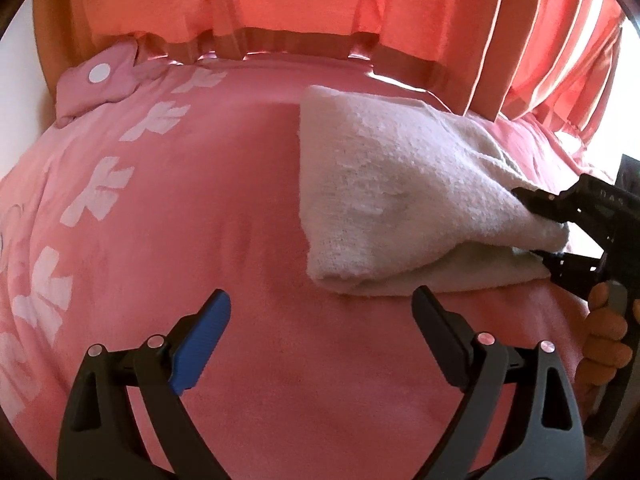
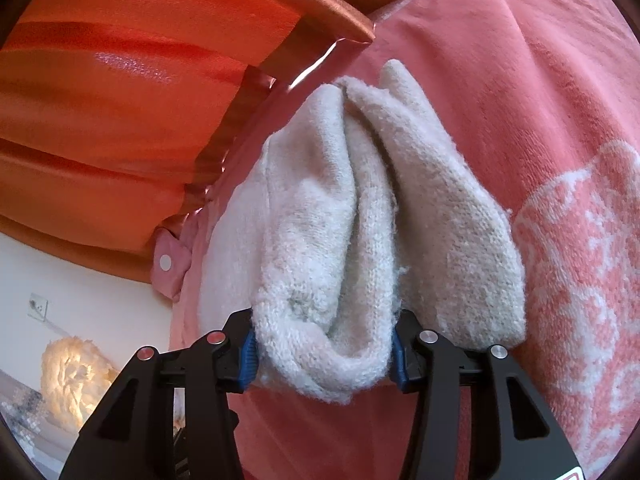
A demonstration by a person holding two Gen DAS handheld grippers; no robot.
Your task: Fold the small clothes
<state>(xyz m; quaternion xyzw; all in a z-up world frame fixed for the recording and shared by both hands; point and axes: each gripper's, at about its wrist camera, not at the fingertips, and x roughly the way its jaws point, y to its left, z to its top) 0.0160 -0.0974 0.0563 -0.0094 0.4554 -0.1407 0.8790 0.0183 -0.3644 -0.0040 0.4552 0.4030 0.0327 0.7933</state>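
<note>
A white terry cloth [image 1: 392, 184], folded over, lies on the pink bedspread [image 1: 224, 208] at the right. My left gripper [image 1: 320, 332] is open and empty, hovering over the bedspread just in front of the cloth's near-left corner. My right gripper [image 1: 538, 226] comes in from the right and is shut on the cloth's right end. In the right wrist view the cloth [image 2: 360, 224] bunches in thick folds between the right gripper's [image 2: 322, 354] blue-padded fingers [image 2: 247, 354] and stretches away from them.
A pink polka-dot cushion [image 1: 100, 80] lies at the far left of the bed. Orange curtains [image 1: 320, 0] hang behind the bed. The bedspread has a white pattern along its left side [image 1: 100, 196]. A wall with a socket [image 2: 38, 306] shows in the right wrist view.
</note>
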